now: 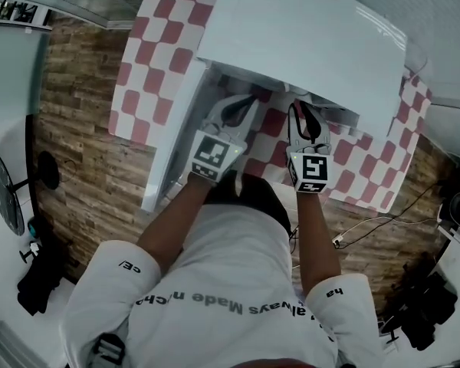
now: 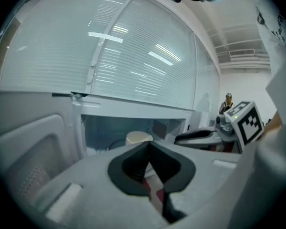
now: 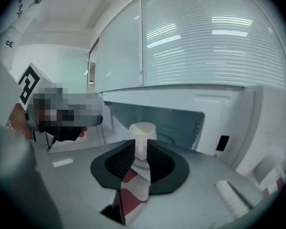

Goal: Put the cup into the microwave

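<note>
While I stand at the table [image 1: 159,58] with its red and white checked cloth, both my claws point into the open white box of the microwave [image 1: 307,44].

My right claw [image 3: 140,147] is open just a little. There is a thin gap between its two black jaws. Through that gap I see the small white paper cup [image 3: 142,132]. The cup stands upright inside the microwave, just past the tips of the jaws. From my other claw's camera, the cup [image 2: 138,138] sits a bit apart from the right claw's black tip, so this claw holds nothing.

My left claw [image 2: 148,147] is closed. Its black jaws meet at the tips, and nothing is between them. Only a bit of the checked cloth shows lower down, under the jaws. This claw hangs in front of the microwave's mouth, to the left of the cup.

The white microwave door [image 1: 175,148] is swung open on my left side.
</note>
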`<move>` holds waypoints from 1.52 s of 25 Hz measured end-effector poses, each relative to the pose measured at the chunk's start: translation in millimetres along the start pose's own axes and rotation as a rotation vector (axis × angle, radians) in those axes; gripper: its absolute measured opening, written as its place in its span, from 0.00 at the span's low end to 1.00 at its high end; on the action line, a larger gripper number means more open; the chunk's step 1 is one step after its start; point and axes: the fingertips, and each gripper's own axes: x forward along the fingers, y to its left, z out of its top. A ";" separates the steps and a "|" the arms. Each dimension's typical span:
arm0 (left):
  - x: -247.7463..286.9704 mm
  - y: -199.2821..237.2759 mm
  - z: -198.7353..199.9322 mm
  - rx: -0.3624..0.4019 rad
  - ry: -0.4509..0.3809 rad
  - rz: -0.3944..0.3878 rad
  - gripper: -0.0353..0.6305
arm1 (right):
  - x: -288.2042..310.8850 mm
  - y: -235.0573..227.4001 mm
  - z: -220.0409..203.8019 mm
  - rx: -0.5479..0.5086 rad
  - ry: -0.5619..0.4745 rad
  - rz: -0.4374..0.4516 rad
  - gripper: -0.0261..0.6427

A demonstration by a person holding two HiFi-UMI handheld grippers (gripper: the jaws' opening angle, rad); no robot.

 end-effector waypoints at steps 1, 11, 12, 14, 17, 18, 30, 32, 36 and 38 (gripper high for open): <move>-3.6 -3.8 5.0 -0.001 -0.003 -0.005 0.06 | -6.4 1.1 4.9 -0.003 0.003 0.003 0.15; -37.4 -42.8 65.6 -0.005 -0.057 -0.071 0.06 | -71.1 6.2 75.4 -0.013 -0.069 0.010 0.15; -40.4 -45.7 71.8 -0.005 -0.061 -0.075 0.06 | -77.4 6.5 82.2 -0.014 -0.074 0.012 0.14; -46.8 -50.5 85.1 -0.003 -0.069 -0.078 0.06 | -89.8 8.0 96.0 -0.014 -0.085 0.016 0.14; -57.3 -56.2 108.1 -0.001 -0.088 -0.076 0.06 | -108.5 12.3 120.3 -0.013 -0.109 0.029 0.13; -61.1 -58.7 114.1 0.002 -0.094 -0.078 0.06 | -115.2 14.6 128.4 -0.011 -0.117 0.035 0.13; -99.7 -99.1 188.9 0.012 -0.157 -0.151 0.06 | -185.0 35.2 214.2 -0.041 -0.217 0.101 0.12; -103.3 -102.6 196.9 0.012 -0.167 -0.158 0.06 | -192.7 35.8 224.2 -0.045 -0.229 0.098 0.12; -109.5 -109.1 209.4 0.015 -0.178 -0.171 0.06 | -204.7 37.8 238.3 -0.060 -0.244 0.099 0.12; -111.3 -111.6 212.7 0.014 -0.183 -0.176 0.06 | -210.3 38.6 245.2 -0.067 -0.254 0.095 0.12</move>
